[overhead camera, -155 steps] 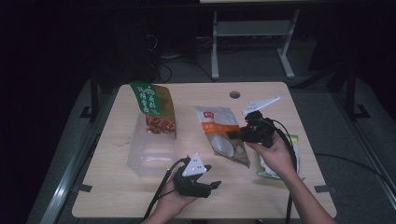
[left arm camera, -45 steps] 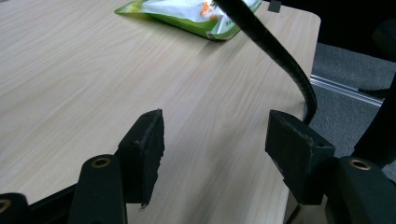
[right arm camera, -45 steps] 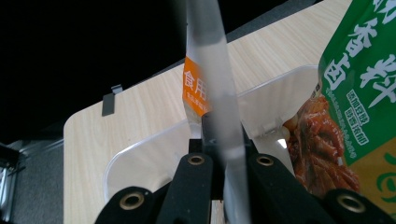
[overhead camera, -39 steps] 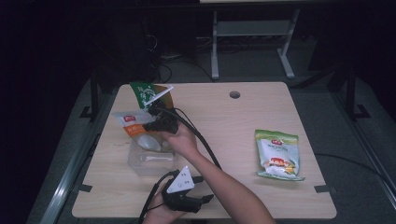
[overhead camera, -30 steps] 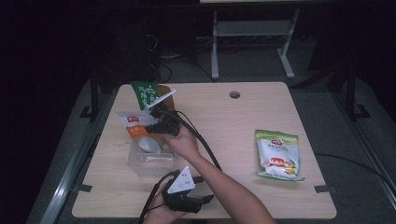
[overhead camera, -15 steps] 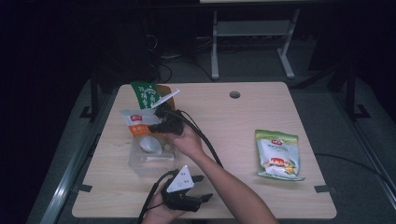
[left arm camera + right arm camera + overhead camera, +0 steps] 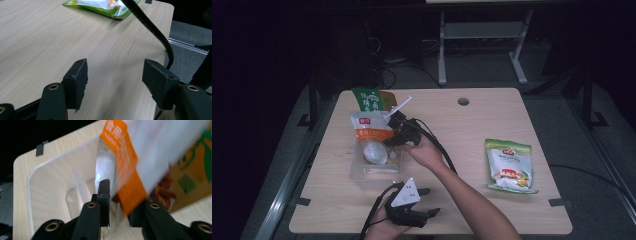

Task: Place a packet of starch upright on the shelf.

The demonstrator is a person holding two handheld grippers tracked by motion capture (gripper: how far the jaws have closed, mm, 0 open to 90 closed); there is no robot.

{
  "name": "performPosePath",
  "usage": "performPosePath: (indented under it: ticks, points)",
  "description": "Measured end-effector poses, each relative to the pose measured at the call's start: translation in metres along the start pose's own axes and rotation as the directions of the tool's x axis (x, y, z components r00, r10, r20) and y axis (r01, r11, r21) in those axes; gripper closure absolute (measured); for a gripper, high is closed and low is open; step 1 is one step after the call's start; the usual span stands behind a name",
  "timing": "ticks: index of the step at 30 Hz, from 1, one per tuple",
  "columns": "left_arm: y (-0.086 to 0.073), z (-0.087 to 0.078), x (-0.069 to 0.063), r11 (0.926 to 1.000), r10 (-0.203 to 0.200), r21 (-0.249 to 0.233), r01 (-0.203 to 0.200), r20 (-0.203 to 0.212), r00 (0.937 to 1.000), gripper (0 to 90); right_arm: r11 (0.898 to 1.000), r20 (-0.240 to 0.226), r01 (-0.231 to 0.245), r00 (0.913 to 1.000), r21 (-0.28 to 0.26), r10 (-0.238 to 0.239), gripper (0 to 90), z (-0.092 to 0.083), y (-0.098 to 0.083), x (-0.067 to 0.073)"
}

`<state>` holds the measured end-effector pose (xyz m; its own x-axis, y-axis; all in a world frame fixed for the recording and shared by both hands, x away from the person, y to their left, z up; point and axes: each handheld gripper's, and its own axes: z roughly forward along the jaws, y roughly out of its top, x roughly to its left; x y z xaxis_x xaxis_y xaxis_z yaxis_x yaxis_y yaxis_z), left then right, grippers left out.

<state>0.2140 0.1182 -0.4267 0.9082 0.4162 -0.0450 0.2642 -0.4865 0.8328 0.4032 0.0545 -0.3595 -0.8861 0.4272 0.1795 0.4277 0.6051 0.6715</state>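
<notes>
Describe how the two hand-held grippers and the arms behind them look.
Both are black with two blocky, flat-faced jaws on brass-riveted links. The left hand-held gripper carries a grey three-cornered plate; the right hand-held gripper trails a black ribbed cable. The forearms show no sleeves.

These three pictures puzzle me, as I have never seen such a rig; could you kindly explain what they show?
A person sits at a wooden table and holds a hand tool with two black jaws in each hand.

The high view looks down from above the person. The other two pictures come from cameras riding on the tools, looking along their jaws.

The left gripper rests near the table's front edge, jaws apart with nothing between them.

The right gripper reaches over a clear plastic tray. Its jaws have just been opening, with the edge of the orange-and-white snack bag between them; the bag's lower end lies in the tray.

A green-and-brown bag lies behind the tray, and a green snack bag lies at the right.
</notes>
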Motion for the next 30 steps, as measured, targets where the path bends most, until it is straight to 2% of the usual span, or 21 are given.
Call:
performPosePath:
  ticks: [3,10,11,13,15,20,25,30]
  points:
    - [0.0,0.001,-0.001,1.0,0.0,0.004,0.0,0.003,1.0,36.6,1.0,-0.005,-0.005,1.0,0.002,0.005,88.1,-0.001,-0.006,-0.002]
    - [0.001,0.002,0.0,1.0,0.002,0.009,-0.002,0.002,1.0,36.6,1.0,0.011,-0.001,0.9999,-0.013,0.001,89.3,-0.001,-0.01,-0.003]
    - [0.001,0.002,0.001,1.0,0.001,0.008,-0.001,0.003,1.0,36.6,1.0,0.001,-0.019,0.9998,-0.01,0.019,87.4,-0.002,-0.01,-0.003]
    - [0.001,0.002,0.001,1.0,0.001,0.01,-0.001,0.0,1.0,36.4,1.0,-0.018,-0.009,0.9998,-0.008,0.009,76.0,-0.002,-0.011,-0.006]
    - [0.001,0.002,0.002,0.9999,-0.001,0.011,0.001,-0.006,1.0,35.9,1.0,-0.021,-0.015,0.9997,0.001,0.015,71.0,-0.006,-0.012,-0.006]
    - [0.002,0.004,0.002,0.9998,-0.012,0.016,0.013,-0.012,0.9998,34.8,1.0,-0.029,-0.02,0.9994,-0.019,0.019,58.8,-0.027,-0.019,-0.008]
    - [0.005,0.006,0.002,0.9997,-0.017,0.018,0.017,-0.016,0.9997,34.0,1.0,-0.019,-0.011,0.9998,-0.018,0.01,55.2,-0.046,-0.029,-0.011]
    - [0.009,0.009,0.004,0.9997,-0.006,0.025,0.007,-0.015,0.9999,34.0,0.999,-0.007,-0.034,0.9994,-0.022,0.034,52.2,-0.068,-0.046,-0.015]
